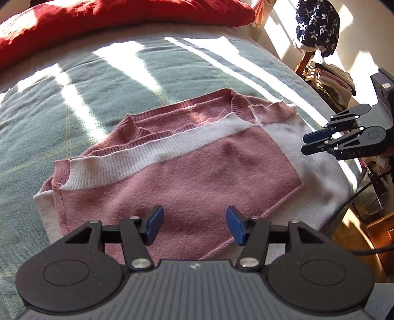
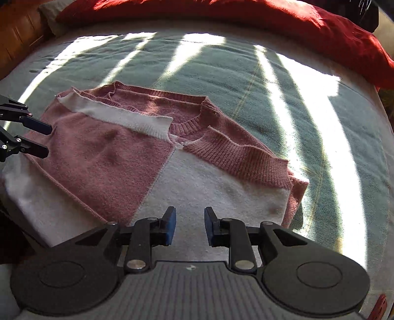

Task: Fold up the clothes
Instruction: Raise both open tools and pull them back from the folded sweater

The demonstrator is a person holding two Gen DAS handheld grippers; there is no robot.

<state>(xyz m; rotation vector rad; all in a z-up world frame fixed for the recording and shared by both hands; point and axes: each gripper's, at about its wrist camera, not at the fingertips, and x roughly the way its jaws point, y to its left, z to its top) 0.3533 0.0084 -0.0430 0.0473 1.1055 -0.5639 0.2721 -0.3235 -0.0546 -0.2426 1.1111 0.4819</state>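
Observation:
A pink and white knit sweater lies partly folded on a green blanket, with its sleeves laid across the body and its ribbed collar toward the far side. My left gripper hovers over the sweater's near pink part, open, with nothing between its blue pads. The right gripper hangs over the sweater's white right side. In the right wrist view the sweater fills the middle. There the right gripper stands open above the white panel with nothing in it. The left gripper shows at the left edge.
A red cushion lies along the far side of the bed. Off the bed's right edge are a navy star-patterned cloth, a stack of folded clothes and wooden floor. Sunlit stripes cross the green blanket.

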